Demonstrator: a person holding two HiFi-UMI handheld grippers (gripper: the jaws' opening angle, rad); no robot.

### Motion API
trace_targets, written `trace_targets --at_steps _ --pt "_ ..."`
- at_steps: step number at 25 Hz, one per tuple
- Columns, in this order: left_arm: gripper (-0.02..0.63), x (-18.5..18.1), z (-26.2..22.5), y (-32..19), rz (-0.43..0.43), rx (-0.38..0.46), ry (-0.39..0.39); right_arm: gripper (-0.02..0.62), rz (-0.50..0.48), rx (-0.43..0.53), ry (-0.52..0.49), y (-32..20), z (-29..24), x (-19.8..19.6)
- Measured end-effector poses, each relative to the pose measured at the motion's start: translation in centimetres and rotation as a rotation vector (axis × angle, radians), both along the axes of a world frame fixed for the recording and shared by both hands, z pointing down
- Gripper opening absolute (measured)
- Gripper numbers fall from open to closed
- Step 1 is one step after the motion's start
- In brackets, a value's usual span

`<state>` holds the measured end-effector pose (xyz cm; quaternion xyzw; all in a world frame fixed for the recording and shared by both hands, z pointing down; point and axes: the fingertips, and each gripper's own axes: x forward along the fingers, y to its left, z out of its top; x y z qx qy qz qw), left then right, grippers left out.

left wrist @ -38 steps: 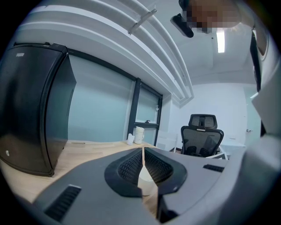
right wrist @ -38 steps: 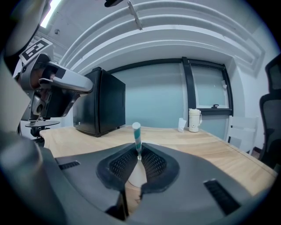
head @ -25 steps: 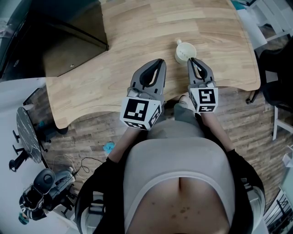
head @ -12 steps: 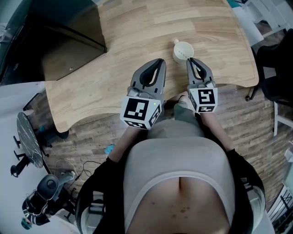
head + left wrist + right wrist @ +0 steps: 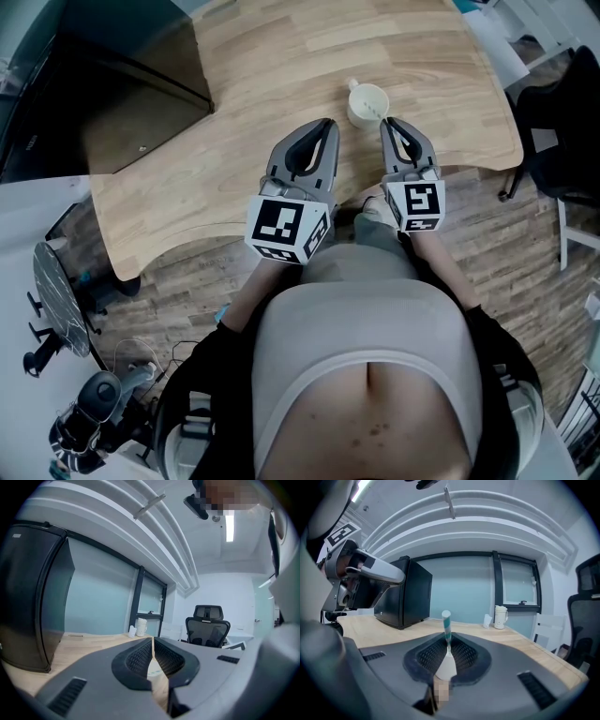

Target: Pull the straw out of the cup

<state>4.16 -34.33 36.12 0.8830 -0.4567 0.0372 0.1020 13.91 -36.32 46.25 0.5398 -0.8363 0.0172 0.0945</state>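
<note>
A white cup point(image 5: 367, 105) stands on the wooden table point(image 5: 281, 66) near its front edge, with a straw point(image 5: 354, 86) leaning out to the upper left. My right gripper point(image 5: 387, 123) is shut and empty, its tips just short of the cup's near right side. In the right gripper view the teal-and-white striped straw point(image 5: 446, 623) rises beyond the closed jaws, and the cup point(image 5: 446, 666) shows through the slit between them. My left gripper point(image 5: 328, 125) is also shut and holds nothing, level with the right one and to the left of the cup.
A black cabinet point(image 5: 103, 84) stands at the table's left side, also in the right gripper view point(image 5: 405, 597). A black office chair point(image 5: 207, 630) stands off the table's right end. A small white container point(image 5: 500, 617) stands far back on the table.
The head view has shifted a little, so the cup sits slightly further left in the picture. Neither gripper has visibly moved and both stay shut.
</note>
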Motion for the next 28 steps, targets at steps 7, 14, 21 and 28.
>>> trace_targets --at_steps 7,14,21,28 --pt "0.018 0.5 -0.6 0.6 0.030 0.015 0.012 0.044 0.014 0.019 0.008 0.8 -1.0 0.1" --pt "0.018 0.4 -1.0 1.1 0.046 0.023 0.024 0.043 0.023 0.034 0.012 1.5 -1.9 -0.1" --pt "0.018 0.3 -1.4 1.8 0.064 0.036 0.030 0.043 0.051 0.057 0.009 2.2 -3.0 0.0" --pt "0.018 0.5 -1.8 2.3 0.100 0.048 0.039 0.043 0.089 0.086 0.015 3.2 -4.3 0.3"
